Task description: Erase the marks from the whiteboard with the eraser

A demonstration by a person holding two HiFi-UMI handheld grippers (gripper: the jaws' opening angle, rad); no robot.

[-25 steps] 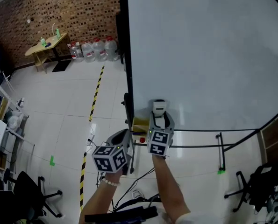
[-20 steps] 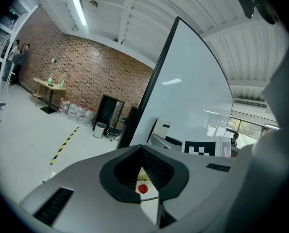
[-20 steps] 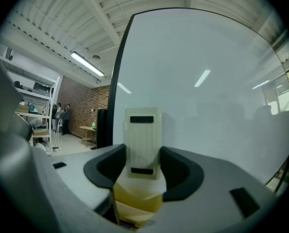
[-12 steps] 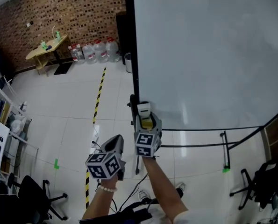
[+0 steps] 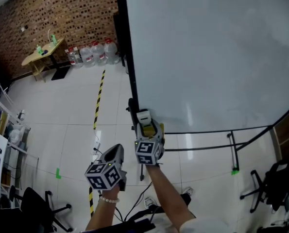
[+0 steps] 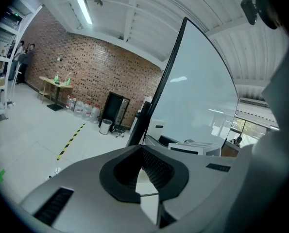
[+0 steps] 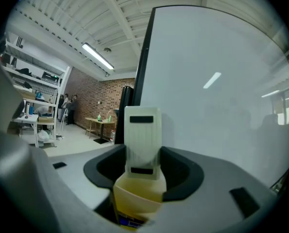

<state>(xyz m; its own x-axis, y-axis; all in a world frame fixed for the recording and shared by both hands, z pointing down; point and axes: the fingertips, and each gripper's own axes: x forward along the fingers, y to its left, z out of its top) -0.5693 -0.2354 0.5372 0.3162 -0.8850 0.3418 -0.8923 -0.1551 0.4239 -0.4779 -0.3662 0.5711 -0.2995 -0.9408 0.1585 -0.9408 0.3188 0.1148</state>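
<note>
White floor tiles [image 5: 52, 110] spread below a brick wall [image 5: 61, 13], seen from the head view looking steeply down. A tall whiteboard [image 5: 207, 57] on a dark stand [image 5: 231, 149] fills the right half of the scene.

The right gripper [image 5: 145, 124] reaches to the board's bottom left corner. Its jaws pinch a cream eraser [image 5: 143, 115] by its sides. The eraser points up along the board, right beside the dark left frame [image 5: 127, 57]. From the right gripper view it seems to face the white surface, probably so that it can wipe. Whether it presses on the board cannot be told.

The left gripper [image 5: 114, 154] hangs lower and to the left, away from the board. Its jaws are drawn together on nothing. It looks parked out of the wiping arm's way.

No marks show on the board from any view. It looks clean, or any marks left are too faint to see.

The frame blocks movement to the left and the bottom rail sits just below the eraser. Open board lies up and to the right. A yellow and black floor stripe [image 5: 99, 93], water jugs [image 5: 93, 52] and a small table [image 5: 40, 52] stand well clear.
</note>
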